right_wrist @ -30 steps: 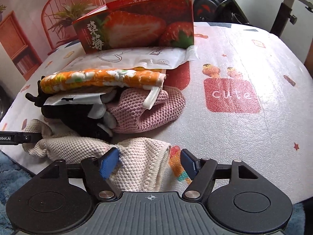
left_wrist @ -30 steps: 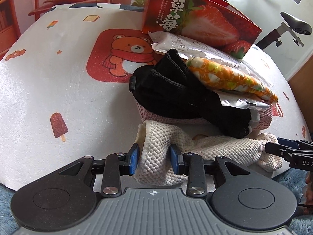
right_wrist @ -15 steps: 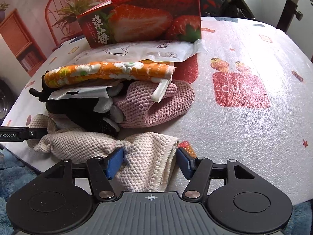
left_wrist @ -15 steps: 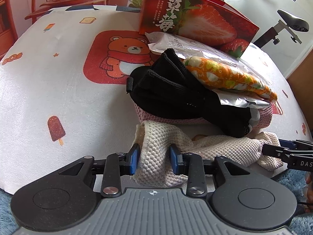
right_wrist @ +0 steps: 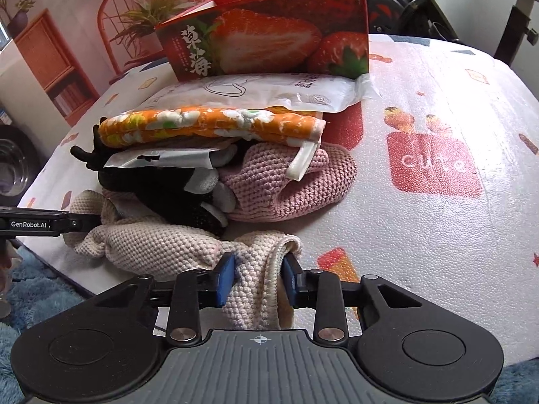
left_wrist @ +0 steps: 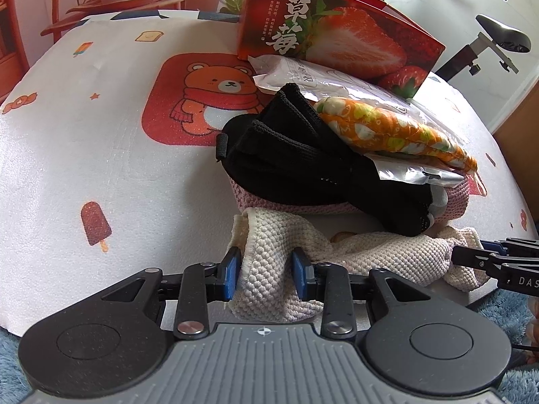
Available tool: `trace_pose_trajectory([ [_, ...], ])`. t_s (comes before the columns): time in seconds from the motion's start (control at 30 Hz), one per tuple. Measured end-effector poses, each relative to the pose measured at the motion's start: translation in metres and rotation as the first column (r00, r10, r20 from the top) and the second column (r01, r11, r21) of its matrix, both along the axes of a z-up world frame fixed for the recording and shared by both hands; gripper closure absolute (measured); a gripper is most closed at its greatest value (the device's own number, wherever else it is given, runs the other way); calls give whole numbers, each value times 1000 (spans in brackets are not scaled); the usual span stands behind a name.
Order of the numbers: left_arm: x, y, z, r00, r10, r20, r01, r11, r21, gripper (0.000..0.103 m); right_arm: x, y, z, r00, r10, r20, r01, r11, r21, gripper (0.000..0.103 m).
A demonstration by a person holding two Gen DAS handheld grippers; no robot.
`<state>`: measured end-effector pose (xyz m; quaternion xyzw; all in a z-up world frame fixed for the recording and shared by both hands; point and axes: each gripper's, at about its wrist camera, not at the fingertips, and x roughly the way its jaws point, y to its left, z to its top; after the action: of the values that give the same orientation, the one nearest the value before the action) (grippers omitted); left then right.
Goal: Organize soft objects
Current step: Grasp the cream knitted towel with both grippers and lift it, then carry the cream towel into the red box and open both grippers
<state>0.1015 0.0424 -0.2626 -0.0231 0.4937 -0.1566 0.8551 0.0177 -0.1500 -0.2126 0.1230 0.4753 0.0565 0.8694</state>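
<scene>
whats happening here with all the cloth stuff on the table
A person is sorting a heap of soft things. The left hand-held gripper and the right hand-held gripper are each shut on an end of the cream knit towel at the table's near edge. Behind it lie a pink knit cloth, black gloves and an orange floral cloth.

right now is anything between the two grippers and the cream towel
Nothing visible: the left gripper and right gripper each already pinch an end of the cream towel. The black gloves and pink cloth lie just behind it.
</scene>
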Motion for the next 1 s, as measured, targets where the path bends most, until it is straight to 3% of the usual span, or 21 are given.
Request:
trace_pose_trajectory([
  [0.57, 2, -2, 1, 1000, -8, 3, 8, 1000, 5, 71, 1, -2, -1, 1000, -6, 7, 6, 1000, 17, 77],
  [0.6, 2, -2, 1, 1000, -10, 2, 10, 1000, 3, 73, 1, -2, -1, 1000, -6, 6, 5, 1000, 17, 77],
  [0.67, 2, -3, 1, 1000, -30, 1, 30, 999, -20, 90, 1, -3, -1, 1000, -2, 10, 2, 1000, 16, 78],
  [0.83, -10, -15, 14, 992, -91, 88, 86, 994, 62, 95, -5, -4, 17, 998, 25, 55, -25, 1000, 6, 86],
  [1.0, -21, -5, 41, 978, -66, 197, 65, 998, 15, 95, -14, -5, 49, 987, 56, 152, -53, 998, -23, 86],
])
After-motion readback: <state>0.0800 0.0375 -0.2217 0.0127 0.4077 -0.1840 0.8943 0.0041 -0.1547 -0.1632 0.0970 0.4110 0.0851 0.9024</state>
